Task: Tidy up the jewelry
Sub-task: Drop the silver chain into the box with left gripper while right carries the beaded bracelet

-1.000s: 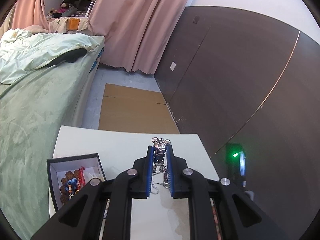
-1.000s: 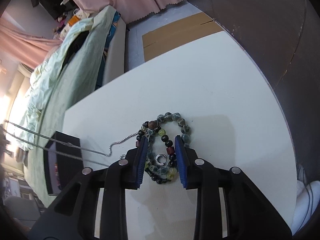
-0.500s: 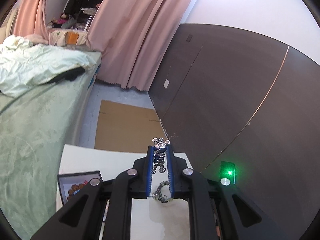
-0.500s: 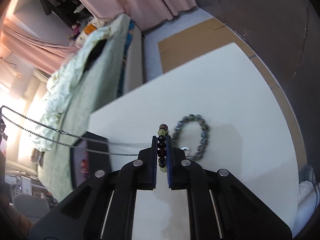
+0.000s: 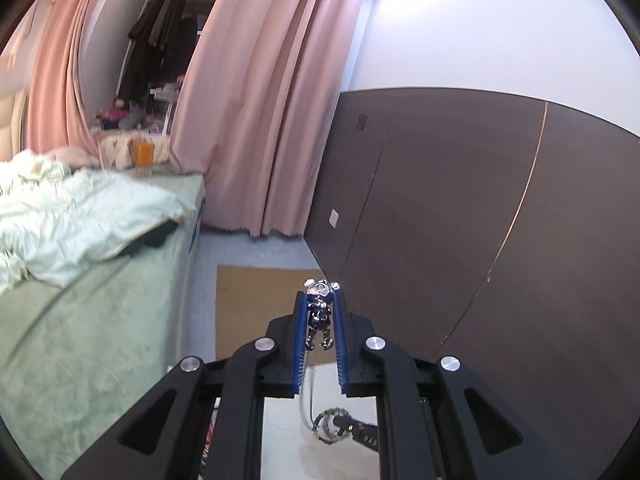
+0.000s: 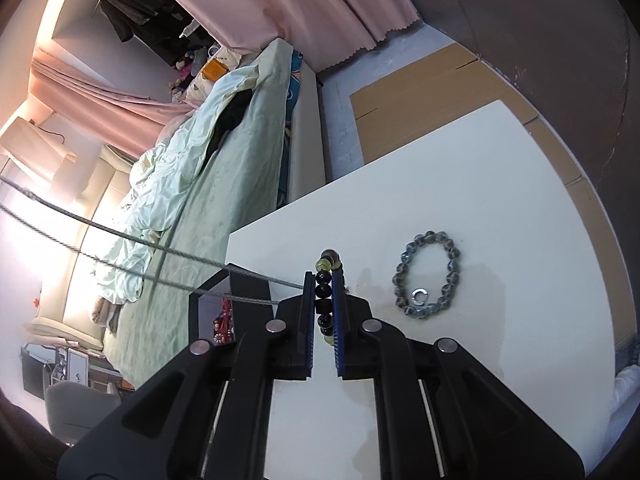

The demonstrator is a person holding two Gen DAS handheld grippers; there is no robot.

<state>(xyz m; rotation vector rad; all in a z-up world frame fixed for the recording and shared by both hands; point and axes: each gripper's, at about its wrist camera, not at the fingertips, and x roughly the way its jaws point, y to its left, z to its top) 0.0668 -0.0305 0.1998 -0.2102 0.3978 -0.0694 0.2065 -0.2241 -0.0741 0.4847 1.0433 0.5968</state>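
My left gripper (image 5: pixel 321 296) is shut on a silver bear pendant (image 5: pixel 320 312), held high above the white table (image 5: pixel 288 420). The pendant's chain (image 5: pixel 306 380) hangs down from it. In the right wrist view that chain (image 6: pixel 120 236) stretches taut across from the left edge. My right gripper (image 6: pixel 323 276) is shut on a bracelet of dark and yellow-green beads (image 6: pixel 323 292), just above the table (image 6: pixel 500 208). A grey-blue bead bracelet (image 6: pixel 452 248) lies on the table to its right, with a silver ring (image 6: pixel 419 296) inside its loop.
A black jewelry box (image 6: pixel 212 280) with red and brown pieces stands at the table's left edge. A bed with a pale green cover (image 6: pixel 224 184) runs along the left. Flat cardboard (image 6: pixel 420 92) lies on the floor beyond the table, and a dark panelled wall (image 5: pixel 480 220) is on the right.
My left gripper has risen well above the table with the pendant, drawing the chain up. My right gripper has shut on the mixed bead bracelet and lifted it off the grey bracelet and ring.
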